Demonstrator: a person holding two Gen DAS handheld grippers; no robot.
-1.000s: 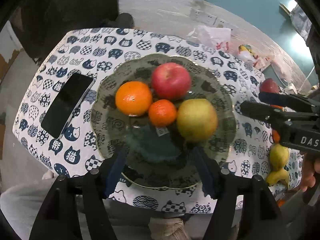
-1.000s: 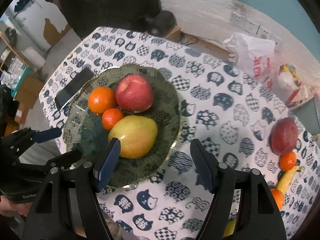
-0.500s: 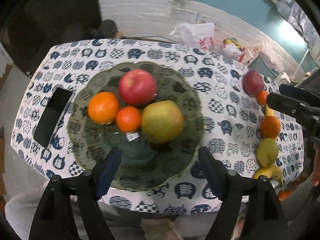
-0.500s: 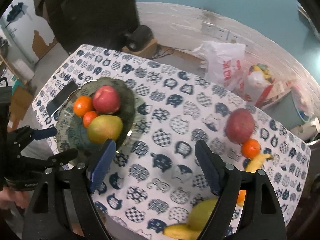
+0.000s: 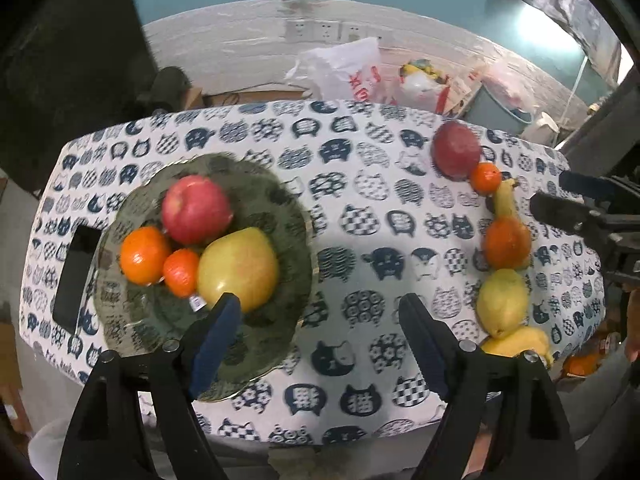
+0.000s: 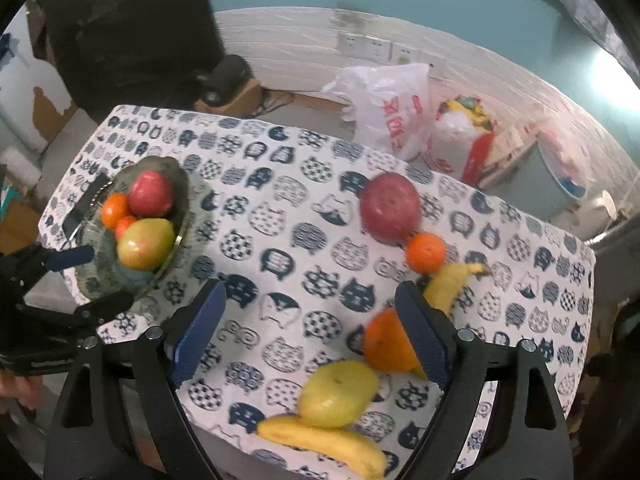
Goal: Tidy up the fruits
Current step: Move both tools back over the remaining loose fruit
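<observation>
Four fruits (image 5: 236,268) on plate (image 5: 260,192); six loose (image 6: 390,206) at right.

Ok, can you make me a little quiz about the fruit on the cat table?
1. How many fruits lie on the green plate?
2. True or false: the dark red apple on the cloth touches the small orange beside it.
3. Which is empty: A) the left gripper only, B) the right gripper only, C) both?

Key
1. Four: a red apple, two oranges, one big and one small, and a yellow-green pear.
2. True: they sit right against each other.
3. C: both have just been opening and hold nothing.
</observation>
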